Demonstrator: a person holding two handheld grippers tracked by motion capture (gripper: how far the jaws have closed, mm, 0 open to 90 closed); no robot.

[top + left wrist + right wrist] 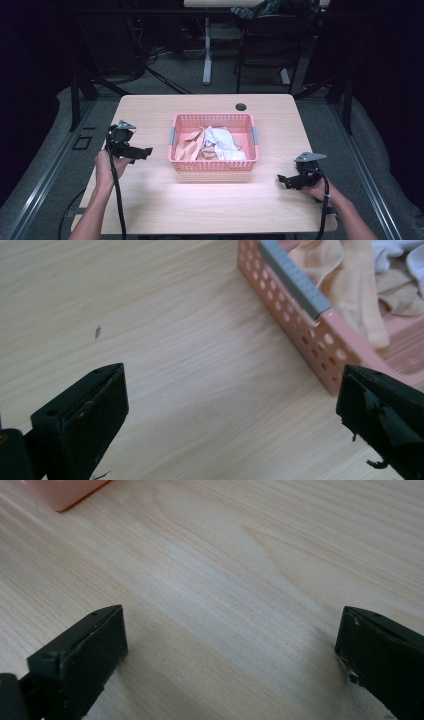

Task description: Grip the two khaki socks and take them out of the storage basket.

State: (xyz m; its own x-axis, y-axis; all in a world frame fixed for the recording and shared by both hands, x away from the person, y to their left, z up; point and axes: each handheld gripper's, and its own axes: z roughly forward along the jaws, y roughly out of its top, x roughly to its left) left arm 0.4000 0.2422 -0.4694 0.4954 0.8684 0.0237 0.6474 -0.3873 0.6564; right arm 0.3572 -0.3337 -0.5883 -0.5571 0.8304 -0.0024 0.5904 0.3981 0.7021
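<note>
Wooden surface (150, 200) carries everything, and I judge the work has not started yet. Between my two grippers stands the pink basket (214, 166), with the pile of cloths (212, 143), beige and white, all inside it and nothing taken out. My left gripper (142, 151) hovers just beside the basket's left wall, jaws wide apart and empty; in the left gripper view the basket (300, 335) is ahead and to the right of the jaws, with a beige cloth (350, 300) near its grey handle (295, 277). My right gripper (286, 180) is farther from the basket, low over bare wood, also open and holding nothing. Every cloth is left to handle.
</note>
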